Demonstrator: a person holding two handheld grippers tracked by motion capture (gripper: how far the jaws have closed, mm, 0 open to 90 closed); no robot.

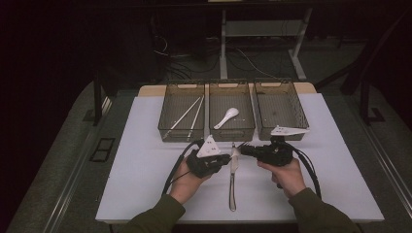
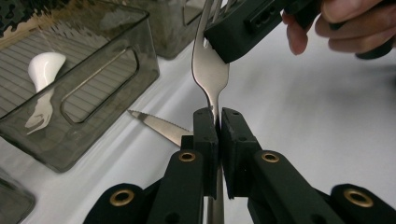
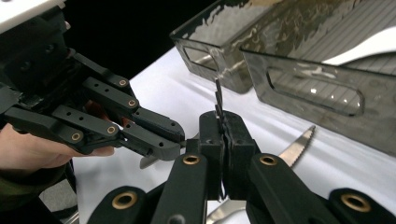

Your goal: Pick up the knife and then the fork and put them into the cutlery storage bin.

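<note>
— Dark room all round, cables on the floor behind; what sits on the white worktop [image 1: 145, 160]?

— Three smoked see-through bins in a row at the far edge. Going by the high view, the left bin [image 1: 181, 110] holds a pair of chopsticks [image 1: 187, 116], the middle bin [image 1: 231, 110] a white spoon [image 1: 227, 117], and the right bin [image 1: 281, 108] looks bare.

— And nearer the person?

— A fork [image 2: 211, 70] and a knife [image 1: 233, 182]. The knife lies flat on the worktop between the two hands, handle toward the person, its serrated tip pointing toward the bins.

— Where is the fork?

— Held off the worktop, between the two grippers, just in front of the middle bin. The left gripper [image 2: 218, 122] has its jaws clamped on the fork's neck, just below the bowl of the tines. The right gripper [image 3: 223, 126] has its jaws pressed together on the tine end; in its own view the tines stand edge-on above the jaw tips.

— So both grip it at once?

— Yes, both sets of jaws are closed on the same fork, tips nearly meeting, each hand wrapped round its gripper body.

— Is the fork touching the knife?

— It sits above the blade; whether they touch, I cannot tell.
</note>
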